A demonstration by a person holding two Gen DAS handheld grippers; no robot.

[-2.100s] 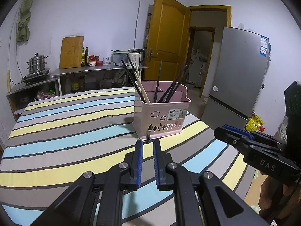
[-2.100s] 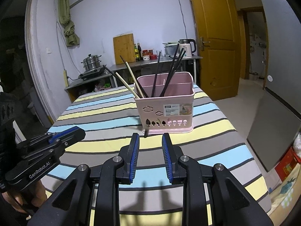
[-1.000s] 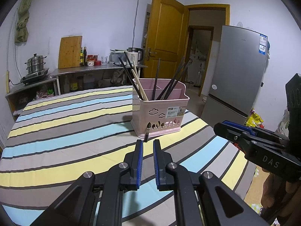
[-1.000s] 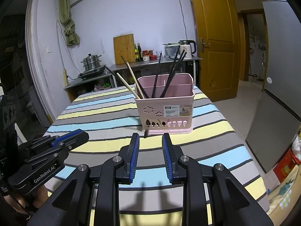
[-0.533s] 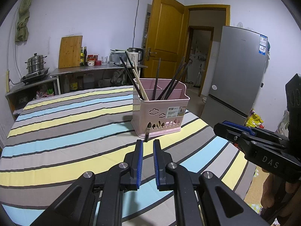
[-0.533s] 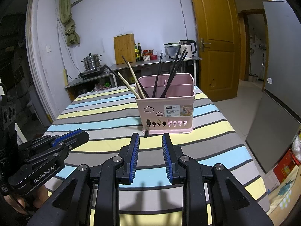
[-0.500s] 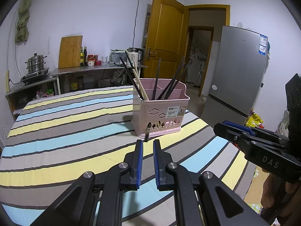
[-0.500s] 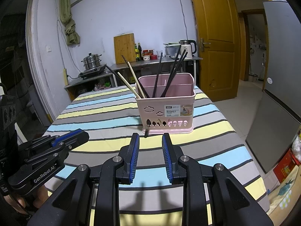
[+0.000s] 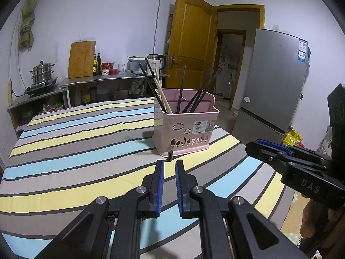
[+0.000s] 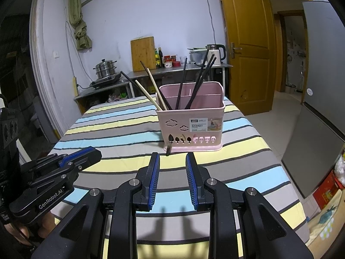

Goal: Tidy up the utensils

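Observation:
A pink utensil basket (image 9: 185, 127) (image 10: 190, 120) stands on the striped table, with several dark and wooden chopsticks (image 9: 163, 96) (image 10: 194, 82) upright in its compartments. One dark chopstick tip (image 9: 170, 152) (image 10: 168, 147) pokes out through a cut-out low on the basket's front. My left gripper (image 9: 168, 168) hovers over the table just before the basket, jaws slightly apart and empty. My right gripper (image 10: 172, 164) is open and empty, a bit further back. Each gripper shows in the other's view, the left (image 10: 64, 164) and the right (image 9: 280, 153).
The table (image 9: 75, 142) wears a striped cloth of yellow, blue and grey. A steel counter (image 9: 97, 81) with kettle, bottles, cutting board and steamer pot stands behind. A grey fridge (image 9: 273, 82) and an open wooden door (image 9: 189, 49) are to the right.
Both views shifted slightly as the grippers drifted a little; the basket and chopsticks stay put. Jaw openings are unchanged.

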